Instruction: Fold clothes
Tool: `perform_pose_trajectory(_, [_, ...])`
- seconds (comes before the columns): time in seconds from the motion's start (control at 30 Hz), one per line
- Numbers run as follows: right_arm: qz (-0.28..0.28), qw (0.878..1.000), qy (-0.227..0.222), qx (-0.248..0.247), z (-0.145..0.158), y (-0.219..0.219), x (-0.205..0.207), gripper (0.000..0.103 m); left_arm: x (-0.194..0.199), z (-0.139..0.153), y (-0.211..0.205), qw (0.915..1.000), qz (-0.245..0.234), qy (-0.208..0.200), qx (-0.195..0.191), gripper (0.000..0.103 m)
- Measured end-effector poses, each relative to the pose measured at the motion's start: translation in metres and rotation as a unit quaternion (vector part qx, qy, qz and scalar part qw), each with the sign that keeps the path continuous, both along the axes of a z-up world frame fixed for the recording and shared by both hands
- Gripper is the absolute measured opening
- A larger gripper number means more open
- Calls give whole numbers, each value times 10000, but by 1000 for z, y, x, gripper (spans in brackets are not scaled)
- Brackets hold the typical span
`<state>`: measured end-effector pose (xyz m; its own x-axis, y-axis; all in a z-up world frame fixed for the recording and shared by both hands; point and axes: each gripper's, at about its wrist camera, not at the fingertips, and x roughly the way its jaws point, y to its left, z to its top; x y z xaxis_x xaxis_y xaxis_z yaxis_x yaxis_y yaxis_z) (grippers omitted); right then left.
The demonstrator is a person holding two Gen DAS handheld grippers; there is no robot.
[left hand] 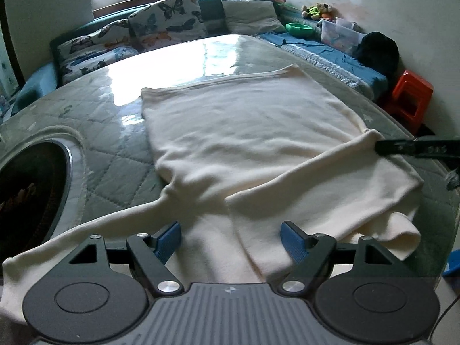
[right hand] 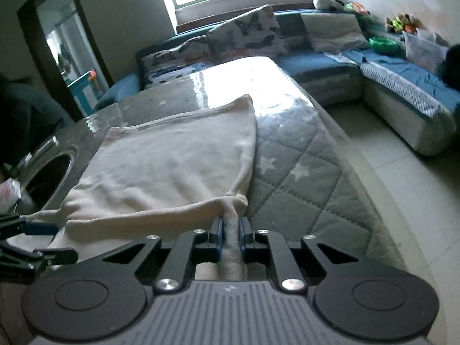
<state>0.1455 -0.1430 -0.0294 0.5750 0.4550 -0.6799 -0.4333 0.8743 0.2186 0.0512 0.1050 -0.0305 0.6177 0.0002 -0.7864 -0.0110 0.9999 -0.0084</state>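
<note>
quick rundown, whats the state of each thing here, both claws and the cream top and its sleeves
left claw: open, over the near part of the top, gripping nothing
right claw: shut on the right sleeve
cream top: spread flat on the quilted cover, not yet folded up
right sleeve: laid across the body, end pinched
left sleeve: stretched out sideways, unfolded
quilted cover: lying flat

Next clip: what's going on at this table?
A person is folding a cream long-sleeved knit top spread on the grey quilted star-print table cover. The right hand-held gripper is shut on a bunched fold at the garment's right side. The left hand-held gripper is open over the near edge, gripping nothing.
</note>
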Motion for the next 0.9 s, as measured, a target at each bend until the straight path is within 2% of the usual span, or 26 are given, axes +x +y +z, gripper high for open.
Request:
perform_pose_trajectory(0.1, [49,9992,-379,-91,14,3,7,12,-2,2,4,9999,92,2,45,79])
perform_pose_trajectory(0.17, [258,9986,-455,19,21,9,20,14,-4,4,6,9998,170,0,56,79])
perform_pose_trajectory(0.33, [774,9965,-291,-123,12,47,46,16,-10,8,18,9989,447,20,134,79])
perform_pose_trajectory(0.47, [867,9951,-154,-442,-5,63,58,16,-20,15,36,9965,825,8,163,79])
perform_pose_trajectory(0.6, [885,9946,-287,-459,-3,65,52,16,-33,21,56,9893,1431,-2,271,79])
perform_pose_trajectory(0.73, [1129,9920,-441,-347,9,64,36,17,-42,21,70,9802,1966,70,248,79])
perform_pose_trajectory(0.9, [1702,9839,-503,-194,22,80,11,17,-42,18,66,9771,2104,96,297,79])
